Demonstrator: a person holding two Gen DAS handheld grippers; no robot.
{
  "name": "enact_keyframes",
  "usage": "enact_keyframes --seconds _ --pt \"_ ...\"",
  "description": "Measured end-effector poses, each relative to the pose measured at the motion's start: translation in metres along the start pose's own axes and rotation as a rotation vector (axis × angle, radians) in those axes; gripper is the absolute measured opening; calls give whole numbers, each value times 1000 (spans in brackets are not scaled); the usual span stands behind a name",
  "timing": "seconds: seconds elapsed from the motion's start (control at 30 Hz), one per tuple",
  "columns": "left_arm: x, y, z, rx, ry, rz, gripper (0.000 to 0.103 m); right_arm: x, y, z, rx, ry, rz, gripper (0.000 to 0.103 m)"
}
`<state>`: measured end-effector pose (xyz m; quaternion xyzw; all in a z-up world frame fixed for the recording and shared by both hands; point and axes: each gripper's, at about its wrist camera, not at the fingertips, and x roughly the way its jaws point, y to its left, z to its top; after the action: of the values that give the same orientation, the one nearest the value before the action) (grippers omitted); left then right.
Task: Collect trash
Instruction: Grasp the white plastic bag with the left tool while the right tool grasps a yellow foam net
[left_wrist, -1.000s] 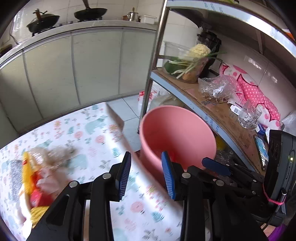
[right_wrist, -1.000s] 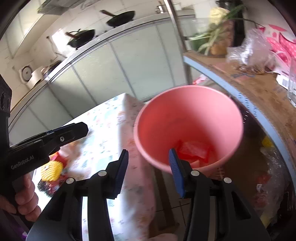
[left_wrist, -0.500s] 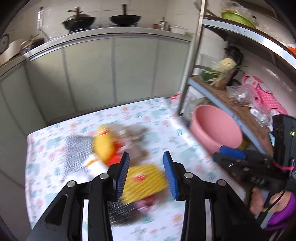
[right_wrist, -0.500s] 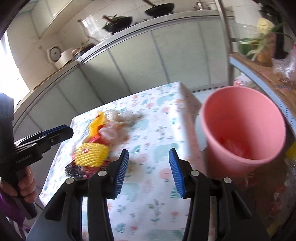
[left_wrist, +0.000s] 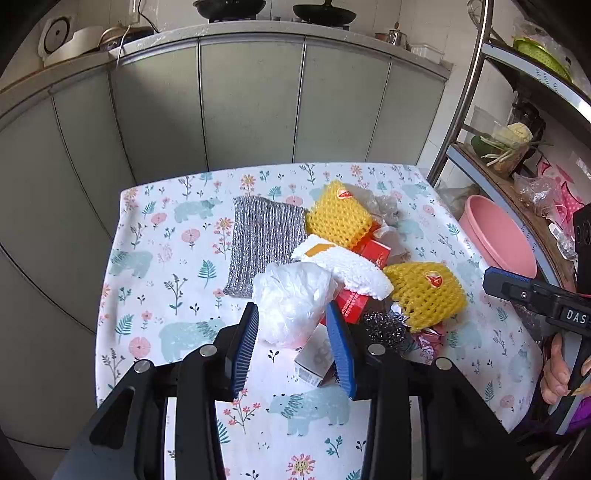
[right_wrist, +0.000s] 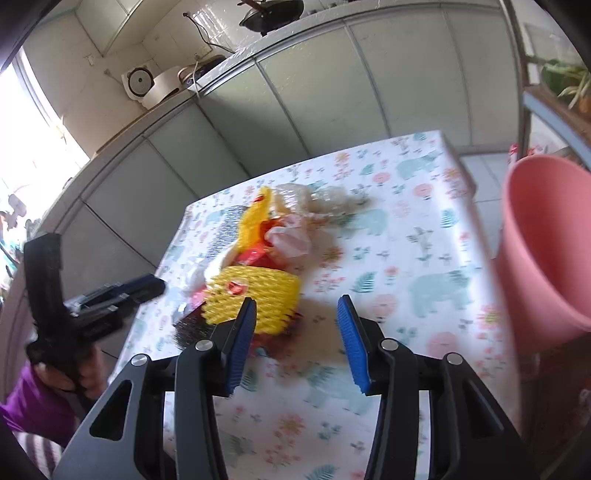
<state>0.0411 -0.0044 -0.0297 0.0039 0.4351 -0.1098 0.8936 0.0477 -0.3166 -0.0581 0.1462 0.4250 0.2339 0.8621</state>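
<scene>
A trash pile lies mid-table on the floral cloth (left_wrist: 166, 240): two yellow foam nets (left_wrist: 338, 218) (left_wrist: 424, 295), a white foam net (left_wrist: 347, 264), a silver-grey mesh cloth (left_wrist: 262, 240), red packets (left_wrist: 352, 304), a small carton (left_wrist: 314, 358) and a black scourer (left_wrist: 384, 328). My left gripper (left_wrist: 293, 332) hangs open over the pile's near side. A crumpled white plastic bag (left_wrist: 291, 299) shows between its fingertips, which do not press on it. My right gripper (right_wrist: 295, 325) is open and empty, with the near yellow net (right_wrist: 255, 299) at its left finger. The pink bucket (right_wrist: 546, 240) stands off the table's right edge.
A metal rack (left_wrist: 469, 85) to the right of the table holds vegetables and bags above the bucket (left_wrist: 495, 240). Grey kitchen cabinets (left_wrist: 251, 110) run behind the table. A hand (left_wrist: 554, 369) holds the right gripper at the table's right edge.
Both grippers have swung away from the pink bucket and back over the table. The left one now hangs above the trash pile with the white bag between its fingers.
</scene>
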Motion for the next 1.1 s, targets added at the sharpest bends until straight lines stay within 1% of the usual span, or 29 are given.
enact_keyframes --seconds 0.23,0.4,0.53,0.63,0.7,0.77,0.87,0.93,1.0,1.03,1.07,1.1 --pt "26 0 8 -36 27 -13 37 13 8 5 -30 18 1 47" --pt "39 -3 12 -35 45 -21 37 22 8 5 -23 44 11 48" --pt "44 -2 11 -21 23 -11 39 28 13 5 -42 56 15 48" --pt "45 -2 9 -9 21 -24 29 31 14 4 -48 65 14 48" --pt "43 -4 8 0 4 -26 20 34 13 3 -41 76 19 48" --pt "39 -4 8 0 -11 -26 15 35 14 2 -38 80 25 48" --pt "32 1 10 -14 -25 -34 13 33 17 2 -52 64 34 48" --pt "26 4 10 -20 -37 -38 13 29 19 2 -69 35 42 48" --pt "20 8 12 -32 -49 -45 13 28 22 2 -87 36 47 48" --pt "18 10 12 -36 -55 -43 13 29 23 2 -94 37 45 43" --pt "15 12 13 -37 -63 -38 13 29 24 1 -102 41 40 30" --pt "13 13 13 -38 -71 -35 13 29 25 1 -107 46 36 24"
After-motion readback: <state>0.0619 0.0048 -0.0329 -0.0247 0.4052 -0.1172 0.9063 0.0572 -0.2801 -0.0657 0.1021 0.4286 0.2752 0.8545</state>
